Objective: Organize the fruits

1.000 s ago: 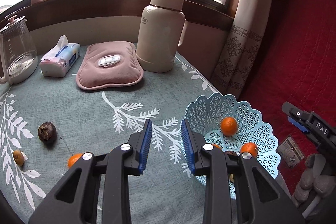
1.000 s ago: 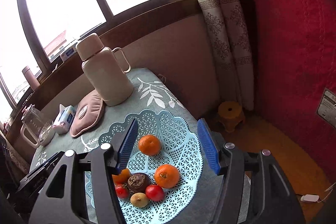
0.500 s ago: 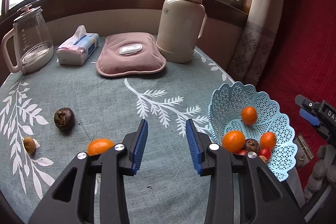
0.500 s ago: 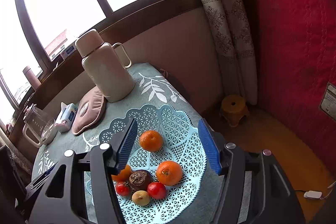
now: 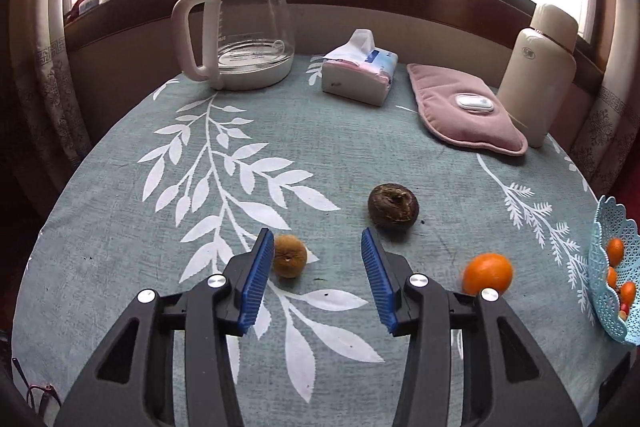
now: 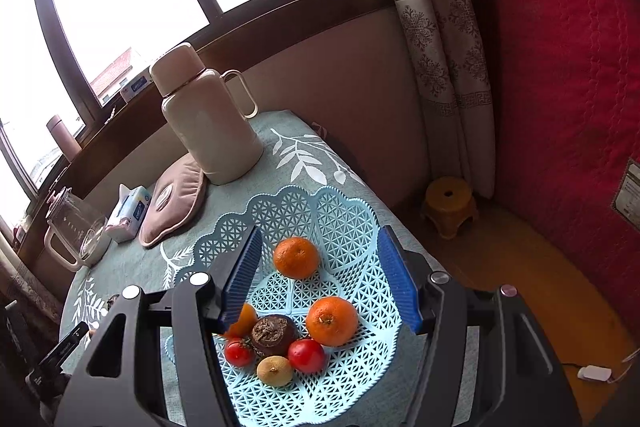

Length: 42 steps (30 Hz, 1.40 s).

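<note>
My left fingers (image 5: 316,263) are opening over the desk (image 5: 360,147), nothing pressed between the blue pads. A small brownish-yellow fruit (image 5: 289,255) lies on the cloth just beside my left pad; I cannot tell whether it touches. A dark wrinkled fruit (image 5: 393,205) sits just beyond my right pad, apart from it. An orange (image 5: 488,273) rests on the cloth between that dark fruit and the blue basket (image 5: 604,259), which stands at the desk's edge.

My right fingers (image 6: 320,277) hang above the same blue basket (image 6: 344,211), spread about halfway, holding nothing. In the basket: one orange toward its far wall (image 6: 296,257), another orange nearer me (image 6: 332,321), a third partly hidden behind my left pad, a dark wrinkled fruit (image 6: 274,335), two red fruits (image 6: 306,355), and one small yellowish fruit (image 6: 274,370).

Beyond the basket on the desk: cream flask (image 6: 204,119), pink pad (image 6: 172,205), tissue pack (image 6: 128,213), glass kettle (image 6: 74,231).
</note>
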Each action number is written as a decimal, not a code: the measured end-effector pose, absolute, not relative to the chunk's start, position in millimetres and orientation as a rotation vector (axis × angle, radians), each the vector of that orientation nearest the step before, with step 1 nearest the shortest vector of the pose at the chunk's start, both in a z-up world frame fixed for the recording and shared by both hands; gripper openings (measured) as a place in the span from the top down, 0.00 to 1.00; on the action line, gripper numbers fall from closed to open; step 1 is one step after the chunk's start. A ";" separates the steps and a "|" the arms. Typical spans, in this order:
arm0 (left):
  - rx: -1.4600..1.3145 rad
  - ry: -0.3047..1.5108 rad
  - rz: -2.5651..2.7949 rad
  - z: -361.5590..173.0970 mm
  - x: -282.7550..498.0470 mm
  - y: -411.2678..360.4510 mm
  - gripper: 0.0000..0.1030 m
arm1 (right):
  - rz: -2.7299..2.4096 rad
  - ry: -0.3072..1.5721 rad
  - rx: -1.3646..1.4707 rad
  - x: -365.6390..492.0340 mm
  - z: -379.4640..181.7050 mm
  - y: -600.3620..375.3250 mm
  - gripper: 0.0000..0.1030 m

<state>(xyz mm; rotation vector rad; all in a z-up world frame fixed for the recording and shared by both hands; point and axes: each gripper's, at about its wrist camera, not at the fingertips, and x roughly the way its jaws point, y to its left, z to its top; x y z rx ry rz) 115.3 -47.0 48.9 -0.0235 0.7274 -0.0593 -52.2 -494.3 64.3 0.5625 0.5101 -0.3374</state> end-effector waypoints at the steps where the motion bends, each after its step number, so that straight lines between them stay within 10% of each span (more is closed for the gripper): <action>1: -0.027 0.735 -0.046 45.9 118.9 -42.1 0.55 | -0.337 0.510 0.561 -51.9 64.2 -493.6 0.40; 15: -0.055 0.840 -0.053 16.4 142.2 -34.3 0.76 | -0.338 0.521 0.572 -49.4 61.0 -496.7 0.40; 42: 0.090 0.725 -0.618 76.9 80.4 -258.4 0.76 | -0.332 0.501 0.588 -55.5 64.4 -499.7 0.40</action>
